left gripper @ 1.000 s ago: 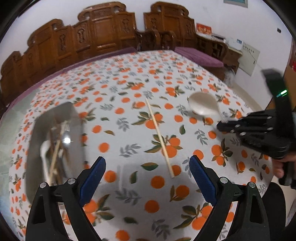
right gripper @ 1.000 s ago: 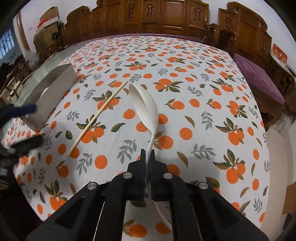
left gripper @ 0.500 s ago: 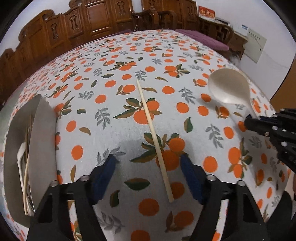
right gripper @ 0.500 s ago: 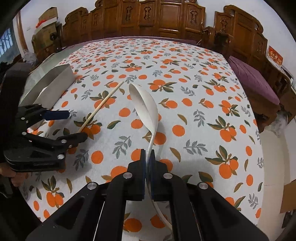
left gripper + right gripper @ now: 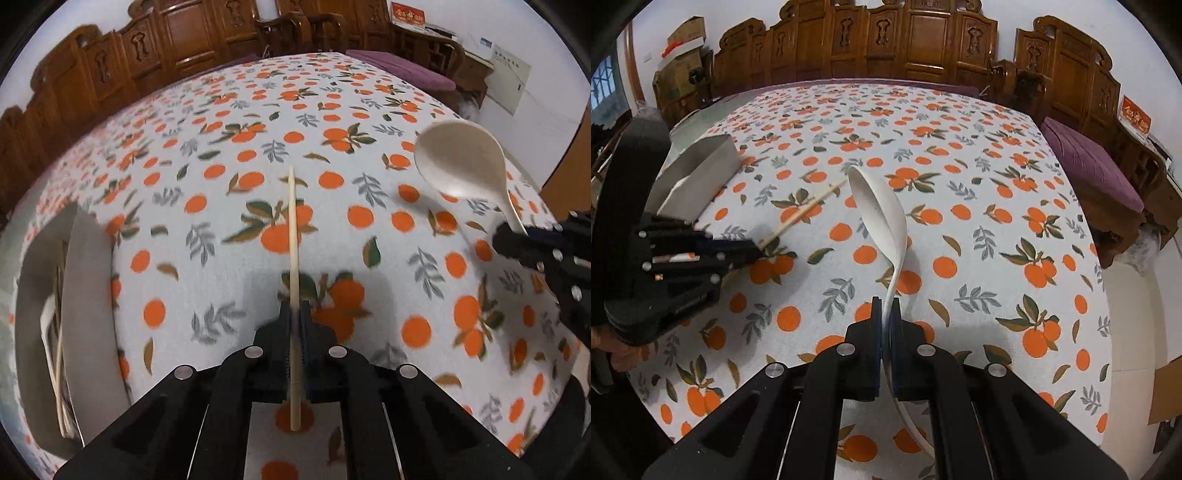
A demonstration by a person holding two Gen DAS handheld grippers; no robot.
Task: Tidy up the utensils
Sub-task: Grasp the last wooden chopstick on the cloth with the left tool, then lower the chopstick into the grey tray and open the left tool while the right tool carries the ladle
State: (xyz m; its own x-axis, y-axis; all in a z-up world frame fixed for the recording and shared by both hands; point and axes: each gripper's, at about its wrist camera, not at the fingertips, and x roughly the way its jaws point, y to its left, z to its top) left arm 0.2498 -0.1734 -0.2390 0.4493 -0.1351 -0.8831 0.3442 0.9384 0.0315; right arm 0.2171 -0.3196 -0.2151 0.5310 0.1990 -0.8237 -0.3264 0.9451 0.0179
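- Left gripper point(image 5: 294, 314) is clamped tight on a wooden chopstick point(image 5: 293, 236); the jaws are pressed right against its sides, the near end sticking out behind them and the long part pointing away over the orange-print tablecloth point(image 5: 229, 206).
- Right gripper point(image 5: 885, 314) is squeezed on the handle of a white ladle-style spoon point(image 5: 882, 210), jaws closed down to the width of the handle, bowl lifted clear of the cloth and turned on edge in its own camera.
- From the left camera that spoon point(image 5: 461, 158) sits to the right of the chopstick, well apart from it, with the right gripper point(image 5: 517, 236) at its handle.
- Left of the chopstick, near the table edge, there's the metal tray point(image 5: 88, 295), holding more chopsticks and something white — cannot tell quite what.
- From the right camera the tray point(image 5: 713, 166) lies beyond the left gripper point(image 5: 757, 249).
- Farthest back, carved wooden chairs point(image 5: 923, 40) line the wall behind the table.
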